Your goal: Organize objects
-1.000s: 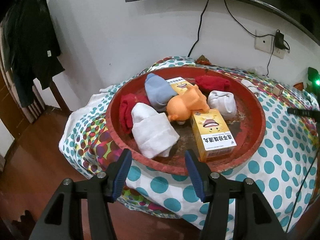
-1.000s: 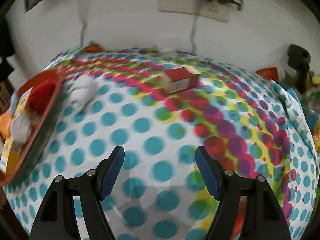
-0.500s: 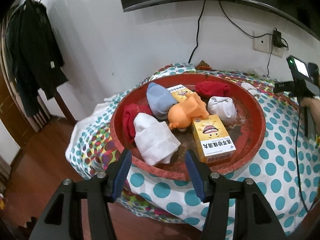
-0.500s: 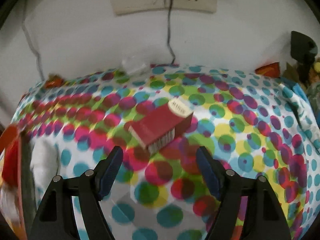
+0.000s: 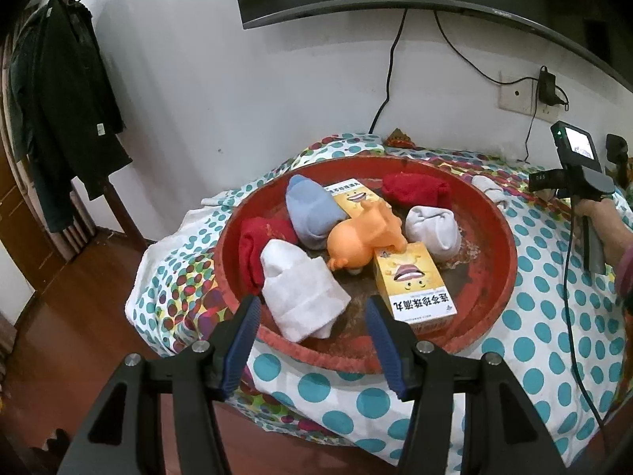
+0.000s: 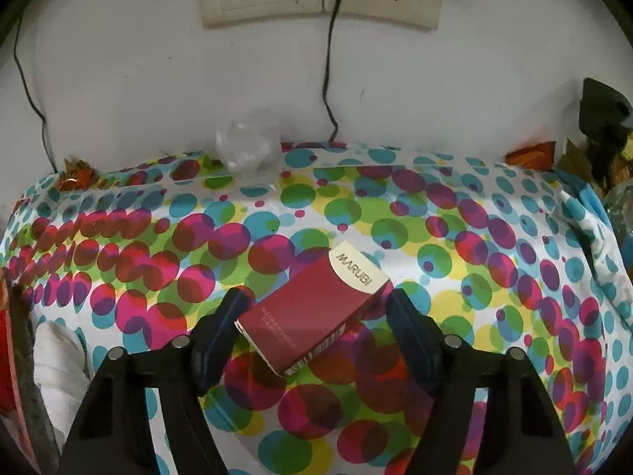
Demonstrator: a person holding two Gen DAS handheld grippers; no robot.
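The right gripper (image 6: 312, 324) straddles a dark red cardboard carton with a cream end flap (image 6: 312, 312), which lies flat and skewed on the spotted cloth of the worktop (image 6: 455, 237). Its fingers (image 6: 221, 328) have just been closing with the carton between them. The left-hand pad sits at or very near the carton's near corner, while a gap shows beside the other pad, so it is not yet a grip. The carton looks light and stiff, a thin card shell that would dent under a hard squeeze, with smooth printed faces that could slip. Because it sits diagonal to the fingers, they would meet corners, not flat sides. The better hold is across the two long side faces near the middle, after squaring the wrist to it, with only gentle pressure.

The left gripper (image 5: 312, 332) hangs with fingers (image 5: 245, 340) spread wide and empty, just short of the near rim of the round red tray (image 5: 502, 277). In the tray lie a folded white cloth (image 5: 300, 297), an orange toy pig (image 5: 364, 237), a yellow box (image 5: 411, 289), and rolled socks in red, blue and white.

A loose white sock (image 6: 59, 360) rests on the cloth beside the tray's edge, left of the carton. It is soft and easy to pinch anywhere.
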